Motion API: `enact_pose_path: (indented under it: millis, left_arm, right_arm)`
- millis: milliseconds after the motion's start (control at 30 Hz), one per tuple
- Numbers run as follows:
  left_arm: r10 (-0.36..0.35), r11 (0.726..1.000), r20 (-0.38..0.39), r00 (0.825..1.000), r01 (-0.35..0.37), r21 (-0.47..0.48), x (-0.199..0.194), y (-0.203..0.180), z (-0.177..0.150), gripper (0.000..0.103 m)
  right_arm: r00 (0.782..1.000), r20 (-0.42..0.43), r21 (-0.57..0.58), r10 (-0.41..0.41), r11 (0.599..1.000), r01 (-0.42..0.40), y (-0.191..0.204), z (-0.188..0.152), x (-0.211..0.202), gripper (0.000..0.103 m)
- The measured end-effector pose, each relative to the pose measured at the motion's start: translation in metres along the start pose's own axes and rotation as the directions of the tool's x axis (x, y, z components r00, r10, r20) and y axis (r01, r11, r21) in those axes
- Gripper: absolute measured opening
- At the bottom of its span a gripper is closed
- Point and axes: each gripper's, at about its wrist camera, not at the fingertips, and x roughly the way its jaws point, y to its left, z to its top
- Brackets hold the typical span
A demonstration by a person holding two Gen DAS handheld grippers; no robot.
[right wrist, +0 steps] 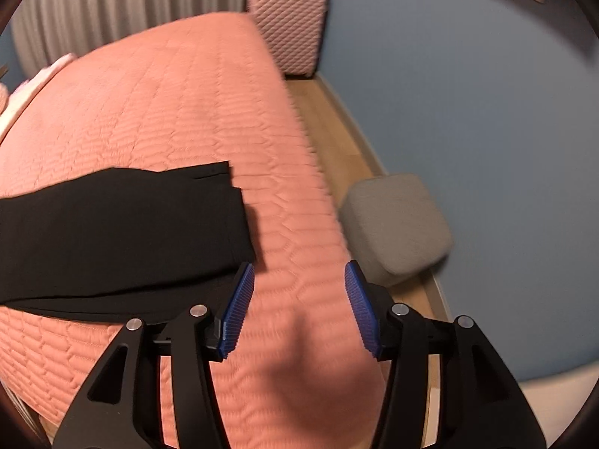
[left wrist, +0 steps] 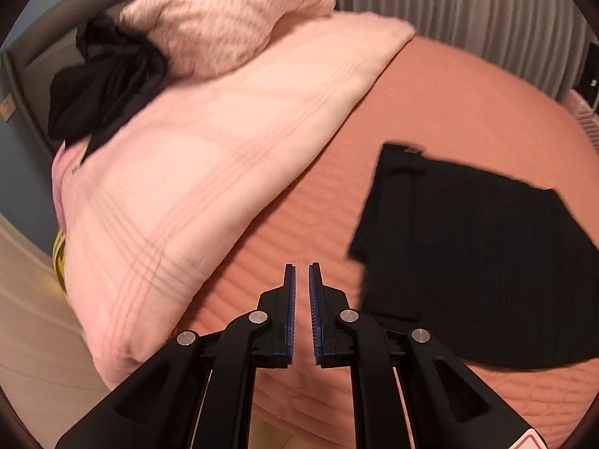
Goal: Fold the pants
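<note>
Black pants (left wrist: 460, 258) lie folded flat on the salmon quilted bedspread (left wrist: 449, 104), to the right of my left gripper (left wrist: 301, 267). The left gripper's jaws are nearly together with only a thin gap and nothing between them, held above the bedspread. In the right wrist view the same pants (right wrist: 123, 232) lie at the left, with their edge next to the left fingertip. My right gripper (right wrist: 299, 273) is open and empty above the bedspread (right wrist: 179, 104).
A pale pink folded blanket (left wrist: 194, 172) and a pillow (left wrist: 224, 11) are stacked at the left, with a crumpled black garment (left wrist: 105, 82) on them. A grey pouf (right wrist: 397, 224) and a pink suitcase (right wrist: 292, 26) stand on the wooden floor beside the bed, by a blue wall.
</note>
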Motion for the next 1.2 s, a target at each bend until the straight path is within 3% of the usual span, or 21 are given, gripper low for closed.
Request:
enact_pose_path:
  millis: [33, 100, 133, 167, 200, 300, 400, 533, 633, 700, 733, 767, 833, 933, 1000, 1067, 1133, 1200]
  left_arm:
    - [0.016, 0.999, 0.031, 0.999, -0.017, 0.044, -0.013, -0.020, 0.002, 0.010]
    - [0.007, 0.990, 0.073, 0.997, -0.017, 0.143, -0.029, -0.062, 0.002, 0.027]
    - [0.006, 0.984, 0.083, 0.997, -0.020, 0.179, -0.033, -0.083, -0.002, 0.046]
    - [0.001, 0.977, 0.089, 0.996, -0.020, 0.210, -0.034, -0.103, -0.008, 0.053]
    - [-0.012, 0.975, 0.082, 0.997, -0.007, 0.223, -0.033, -0.120, -0.015, 0.054]
    - [-0.062, 0.979, -0.066, 0.996, 0.074, 0.188, -0.001, -0.159, -0.048, 0.054]
    - [-0.046, 0.992, -0.141, 0.989, 0.062, 0.113, 0.025, -0.165, -0.073, 0.053]
    - [-0.053, 0.998, -0.148, 0.988, 0.056, 0.016, 0.034, -0.162, -0.073, 0.055]
    - [-0.039, 0.997, -0.163, 0.986, 0.028, -0.066, 0.041, -0.155, -0.070, 0.073]
    - [-0.064, 0.989, -0.173, 0.983, 0.040, -0.142, 0.050, -0.147, -0.070, 0.076]
    - [-0.074, 0.983, -0.168, 0.983, 0.043, -0.179, 0.053, -0.145, -0.070, 0.077]
    - [-0.066, 0.983, -0.164, 0.984, 0.035, -0.183, 0.054, -0.146, -0.069, 0.077]
    - [-0.026, 0.989, -0.162, 0.986, 0.002, -0.151, 0.055, -0.152, -0.062, 0.075]
    - [-0.003, 0.994, -0.157, 0.988, -0.014, -0.108, 0.054, -0.155, -0.053, 0.069]
    - [0.007, 0.996, -0.160, 0.987, -0.020, -0.083, 0.054, -0.153, -0.051, 0.069]
    - [0.011, 0.998, -0.158, 0.987, -0.020, -0.057, 0.052, -0.154, -0.050, 0.069]
    - [0.004, 0.999, -0.159, 0.987, -0.011, -0.042, 0.055, -0.154, -0.045, 0.070]
    - [0.027, 0.999, -0.150, 0.988, -0.032, -0.031, 0.052, -0.146, -0.043, 0.070]
  right_arm:
    - [1.000, 0.014, 0.013, 0.019, 1.000, -0.019, 0.004, -0.004, -0.006, 0.052]
    - [0.998, 0.032, 0.009, 0.050, 0.999, -0.051, 0.020, -0.012, -0.012, 0.060]
    - [0.998, 0.029, 0.005, 0.061, 0.998, -0.061, 0.026, -0.016, -0.013, 0.064]
    - [0.997, 0.017, -0.005, 0.079, 0.997, -0.079, 0.036, -0.022, -0.011, 0.064]
    - [0.995, 0.005, -0.018, 0.096, 0.995, -0.095, 0.041, -0.028, -0.012, 0.064]
    - [0.989, -0.029, -0.027, 0.147, 0.989, -0.148, 0.057, -0.038, -0.002, 0.064]
    - [0.972, -0.048, 0.073, 0.229, 0.972, -0.225, 0.054, -0.029, 0.015, 0.064]
    - [0.984, -0.063, 0.158, 0.168, 0.975, -0.156, 0.038, 0.001, 0.047, 0.064]
    - [0.978, -0.080, 0.228, 0.191, 0.959, -0.168, 0.025, 0.022, 0.071, 0.068]
    - [0.970, -0.122, 0.236, 0.209, 0.956, -0.176, 0.025, 0.031, 0.090, 0.068]
    - [0.968, -0.148, 0.206, 0.201, 0.964, -0.168, 0.030, 0.034, 0.100, 0.065]
    - [0.968, -0.158, 0.176, 0.193, 0.971, -0.164, 0.036, 0.037, 0.103, 0.037]
    - [0.978, -0.121, 0.119, 0.169, 0.981, -0.155, 0.047, 0.047, 0.085, 0.013]
    - [0.974, 0.089, -0.008, 0.208, 0.978, -0.208, 0.064, 0.057, 0.000, 0.009]
    - [0.976, 0.140, -0.111, 0.168, 0.982, -0.153, 0.071, 0.047, -0.025, 0.009]
    - [0.997, -0.022, -0.162, 0.074, 0.984, -0.076, 0.063, 0.027, 0.017, 0.012]
    - [0.971, -0.228, -0.063, 0.073, 0.994, -0.089, 0.039, 0.000, 0.068, 0.012]
    - [0.980, -0.190, -0.050, 0.052, 0.997, -0.062, 0.037, -0.009, 0.064, 0.022]
